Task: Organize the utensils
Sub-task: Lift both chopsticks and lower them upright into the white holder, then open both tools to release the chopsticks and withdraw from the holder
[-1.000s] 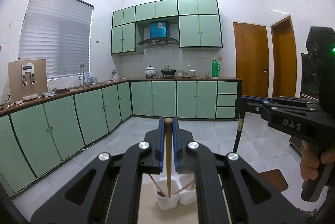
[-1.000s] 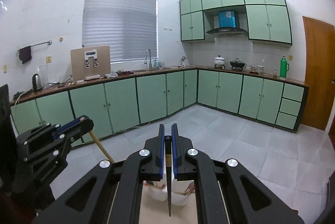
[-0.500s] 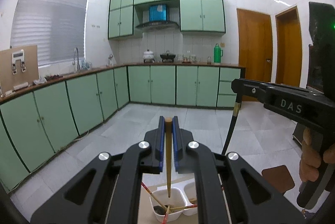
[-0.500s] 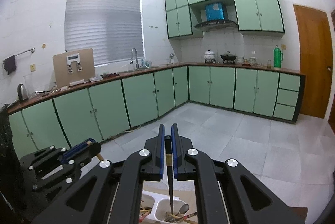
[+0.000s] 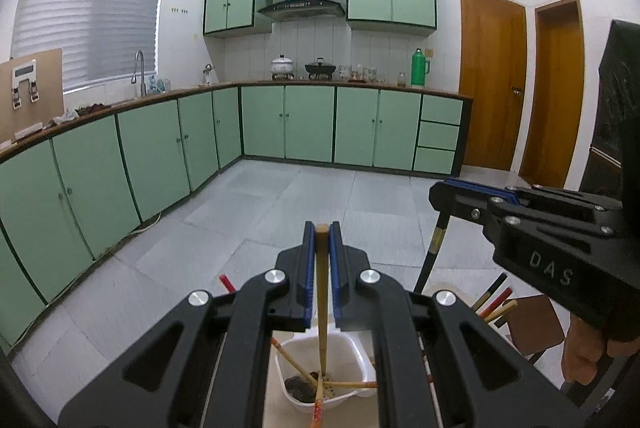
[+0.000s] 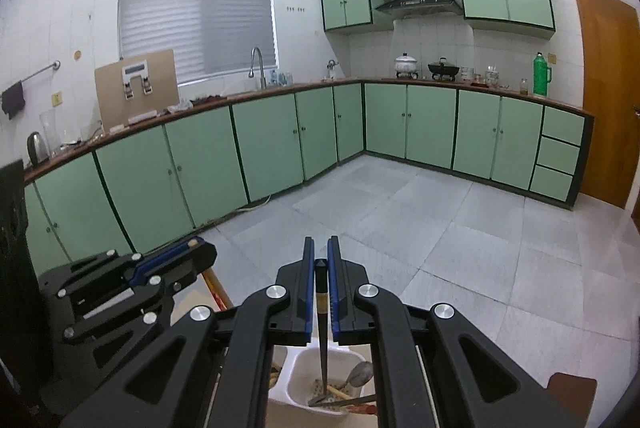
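Wooden chopstick [image 5: 321,292] lower into white bin [image 5: 352,348], seemingly touching bottom, both grippers' fingers clamped, right's on black chopstick [image 6: 321,324].

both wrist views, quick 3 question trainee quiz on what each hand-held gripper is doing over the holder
1. True or false: the left hand-held gripper is shut on a wooden chopstick.
2. What does the right hand-held gripper hold? A) spoon B) black chopstick C) nothing
3. Fill in: both chopstick tips point down into a white ____.

Key:
1. True
2. B
3. utensil holder, with other chopsticks lying in it; in the right wrist view a spoon leans in its compartment.
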`<state>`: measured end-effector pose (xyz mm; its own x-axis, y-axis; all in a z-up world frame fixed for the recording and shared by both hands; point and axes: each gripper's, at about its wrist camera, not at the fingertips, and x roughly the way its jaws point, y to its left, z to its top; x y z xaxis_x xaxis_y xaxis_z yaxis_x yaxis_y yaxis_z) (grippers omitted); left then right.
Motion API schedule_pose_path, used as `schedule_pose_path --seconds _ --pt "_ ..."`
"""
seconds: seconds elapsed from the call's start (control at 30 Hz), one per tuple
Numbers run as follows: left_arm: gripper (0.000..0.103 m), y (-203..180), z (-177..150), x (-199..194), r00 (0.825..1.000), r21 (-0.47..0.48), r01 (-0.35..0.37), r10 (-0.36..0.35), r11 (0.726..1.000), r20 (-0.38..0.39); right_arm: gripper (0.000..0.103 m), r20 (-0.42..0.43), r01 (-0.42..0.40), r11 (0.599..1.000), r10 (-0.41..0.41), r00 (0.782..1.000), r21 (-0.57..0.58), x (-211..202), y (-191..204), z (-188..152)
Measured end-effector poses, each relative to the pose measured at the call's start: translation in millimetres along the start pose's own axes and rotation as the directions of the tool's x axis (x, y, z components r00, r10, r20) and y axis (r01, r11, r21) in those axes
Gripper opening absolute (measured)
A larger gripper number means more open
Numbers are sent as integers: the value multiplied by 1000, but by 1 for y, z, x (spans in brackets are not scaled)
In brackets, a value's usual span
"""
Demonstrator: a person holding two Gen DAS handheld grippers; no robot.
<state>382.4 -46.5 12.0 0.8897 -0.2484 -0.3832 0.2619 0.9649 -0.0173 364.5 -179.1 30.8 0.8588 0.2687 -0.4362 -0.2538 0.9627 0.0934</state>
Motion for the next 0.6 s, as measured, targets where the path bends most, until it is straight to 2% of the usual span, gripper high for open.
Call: schedule_pose_path --seconds 0.4,0.6 --pt "7 8 -20 15 998 5 0 0 1000 -62 6 -70 22 1000 -24 997 -19 15 -2 -21" --pt "7 11 -21 16 997 2 -1 1 1000 -76 12 -62 27 1000 -27 998 -11 8 -8 -23"
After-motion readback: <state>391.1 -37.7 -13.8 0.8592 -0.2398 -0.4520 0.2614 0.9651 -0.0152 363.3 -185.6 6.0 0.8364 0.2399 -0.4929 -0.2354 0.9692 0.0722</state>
